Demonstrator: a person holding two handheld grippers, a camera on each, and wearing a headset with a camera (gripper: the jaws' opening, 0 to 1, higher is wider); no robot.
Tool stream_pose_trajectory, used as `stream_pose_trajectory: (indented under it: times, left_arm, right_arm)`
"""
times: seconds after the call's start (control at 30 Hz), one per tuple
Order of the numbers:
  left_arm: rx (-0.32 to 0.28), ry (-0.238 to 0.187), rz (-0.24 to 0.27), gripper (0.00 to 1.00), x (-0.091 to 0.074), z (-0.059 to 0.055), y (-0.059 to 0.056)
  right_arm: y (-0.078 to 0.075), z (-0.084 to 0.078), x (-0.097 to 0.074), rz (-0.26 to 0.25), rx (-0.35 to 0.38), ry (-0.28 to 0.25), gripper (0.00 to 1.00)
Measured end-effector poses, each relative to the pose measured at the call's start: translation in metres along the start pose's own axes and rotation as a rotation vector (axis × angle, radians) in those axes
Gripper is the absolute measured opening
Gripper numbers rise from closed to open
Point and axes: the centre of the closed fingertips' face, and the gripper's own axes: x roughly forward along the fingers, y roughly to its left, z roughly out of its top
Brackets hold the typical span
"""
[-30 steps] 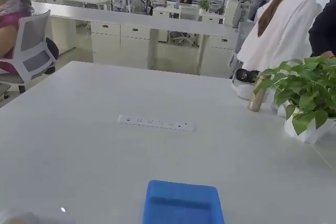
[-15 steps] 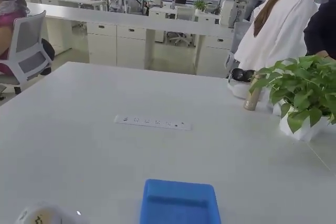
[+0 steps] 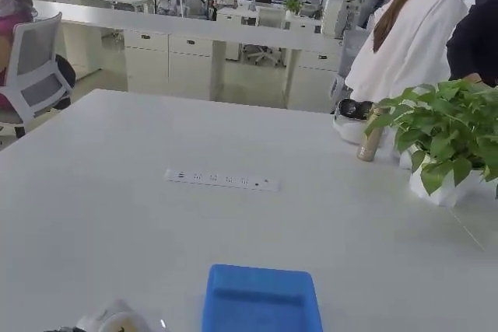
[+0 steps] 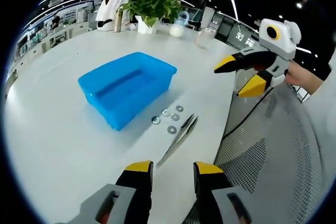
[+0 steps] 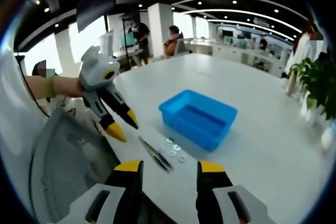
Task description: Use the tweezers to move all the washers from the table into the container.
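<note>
The blue container (image 3: 261, 301) sits at the near edge of the white table (image 3: 117, 192); it looks empty. Several small washers (image 4: 167, 119) lie loose on the table beside the container (image 4: 126, 85), with metal tweezers (image 4: 178, 139) just next to them, near the table's edge. My left gripper (image 4: 172, 171) is open, hanging short of the tweezers. The right gripper (image 4: 227, 81) hovers open off to the side. From the right gripper (image 5: 169, 169), open and empty, I see the tweezers (image 5: 156, 157), washers (image 5: 173, 150), container (image 5: 198, 116) and the open left gripper (image 5: 128, 132).
A white power strip (image 3: 222, 179) is set into the table's middle. A potted plant (image 3: 443, 141) and a brown bottle (image 3: 369, 144) stand at the far right, with people behind them. A grey mesh chair (image 4: 273, 145) sits just off the table's edge.
The white top of a gripper has risen further into the bottom left of the head view and shifted right. The head camera has tipped slightly.
</note>
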Motion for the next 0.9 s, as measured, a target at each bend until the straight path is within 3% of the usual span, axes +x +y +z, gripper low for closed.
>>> stream_pose_trajectory:
  times: [0.33,0.63,0.9]
  left_arm:
    - [0.043,0.043,0.031,0.25,0.014,-0.005,0.012]
    - [0.180,0.139,0.069,0.21,0.021,-0.009,0.018]
    - [0.226,0.154,0.082,0.13,0.023,-0.006,0.022]
  right_arm:
    - [0.000,0.002,0.005,0.004,-0.002,0.007,0.37]
    - [0.002,-0.004,0.006,0.008,0.004,0.018,0.37]
    - [0.001,-0.007,0.003,0.001,0.010,0.021,0.37]
